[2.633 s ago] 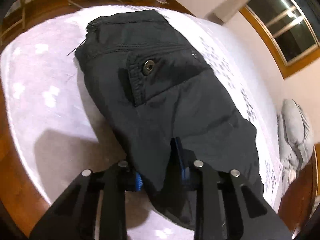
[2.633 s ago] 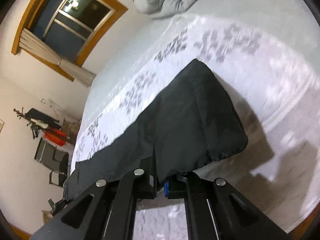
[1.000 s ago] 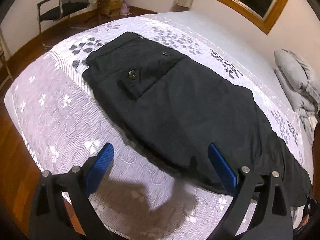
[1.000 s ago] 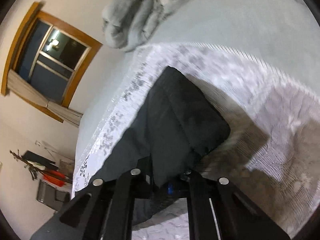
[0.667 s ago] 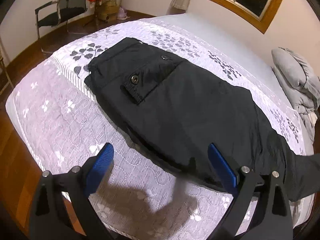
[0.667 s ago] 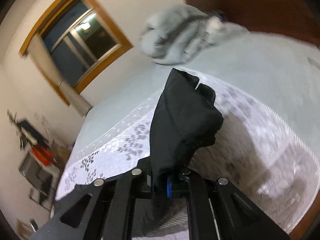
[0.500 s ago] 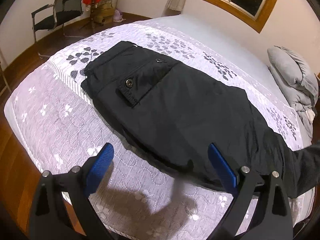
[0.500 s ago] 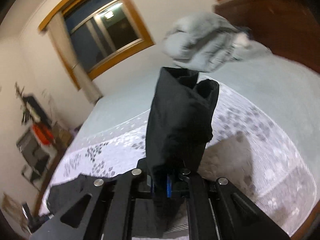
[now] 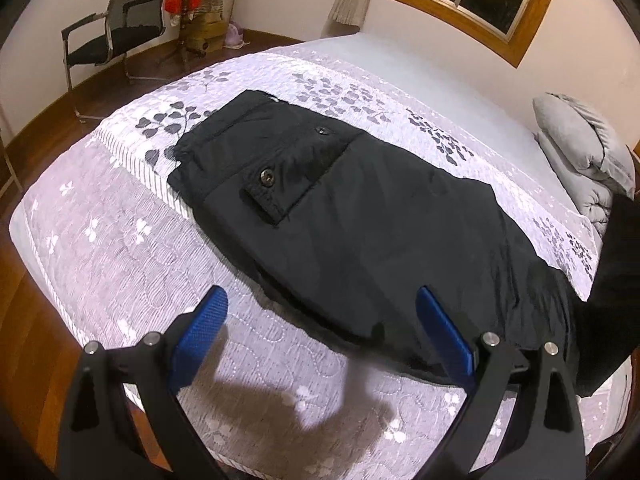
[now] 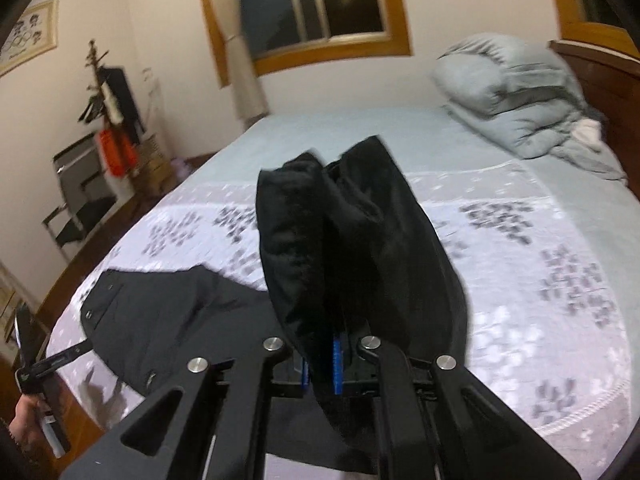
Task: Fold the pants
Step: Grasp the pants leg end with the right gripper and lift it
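Left wrist view: the black pants point(image 9: 360, 216) lie lengthwise on the bed point(image 9: 120, 248), waistband and buttoned pocket point(image 9: 280, 184) toward the far left, legs running off to the right, where a dark mass of cloth rises at the frame's edge. The left gripper point(image 9: 320, 328) hovers over the near edge of the pants with its jaws spread wide and nothing between the blue pads point(image 9: 204, 320). A good next move, I judge, is to bring it down onto the thigh region and pin the cloth so the body does not slide while the legs come over.

Right wrist view: the right gripper point(image 10: 322, 364) is clamped tight on the leg ends point(image 10: 352, 248), which stand up bunched in 2 lobes above the jaws, clear of the bed. The waist portion point(image 10: 168, 320) lies flat at lower left, near the person's hand point(image 10: 24, 428) on the other tool. To fold well, carry the hems low and straight along the garment's length toward the waistband, keep both legs stacked, and release only once the hems line up with the waist edge. The bunching could leave creases, so smoothing may be needed.
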A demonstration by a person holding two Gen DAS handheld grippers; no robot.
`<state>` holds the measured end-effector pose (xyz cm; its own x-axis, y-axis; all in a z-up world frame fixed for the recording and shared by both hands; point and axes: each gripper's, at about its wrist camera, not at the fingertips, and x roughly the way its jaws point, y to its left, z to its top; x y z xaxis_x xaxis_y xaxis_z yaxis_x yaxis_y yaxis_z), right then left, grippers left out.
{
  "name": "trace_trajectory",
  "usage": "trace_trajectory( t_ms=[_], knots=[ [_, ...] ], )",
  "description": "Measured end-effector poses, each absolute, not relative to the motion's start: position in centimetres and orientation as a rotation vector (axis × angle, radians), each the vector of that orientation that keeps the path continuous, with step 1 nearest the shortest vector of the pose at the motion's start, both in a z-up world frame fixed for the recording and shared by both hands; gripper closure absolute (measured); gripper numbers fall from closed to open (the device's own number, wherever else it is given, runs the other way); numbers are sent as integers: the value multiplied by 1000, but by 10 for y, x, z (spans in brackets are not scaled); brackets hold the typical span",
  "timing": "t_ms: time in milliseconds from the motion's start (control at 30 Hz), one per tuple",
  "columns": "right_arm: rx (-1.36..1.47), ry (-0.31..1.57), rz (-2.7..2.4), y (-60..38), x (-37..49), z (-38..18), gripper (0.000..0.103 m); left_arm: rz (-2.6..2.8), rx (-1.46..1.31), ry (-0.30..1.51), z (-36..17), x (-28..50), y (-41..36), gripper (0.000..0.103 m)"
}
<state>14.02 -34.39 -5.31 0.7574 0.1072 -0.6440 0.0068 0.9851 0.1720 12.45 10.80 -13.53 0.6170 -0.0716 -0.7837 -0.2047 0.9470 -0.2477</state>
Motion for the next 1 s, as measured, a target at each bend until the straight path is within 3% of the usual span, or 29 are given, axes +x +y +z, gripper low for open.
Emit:
trace_trajectory(
  t_ms=[267,900,1000],
  knots=[
    [71,839,169,-269,159,-101,95,92,-351,925,-145,122,116,8],
    [-164,940,285,-187,155,-166,95,104,-370,963,-161,122,122,8],
    [-160,951,300,-185,153,-174,76,104,-382,973,-164,122,123,8]
  ],
)
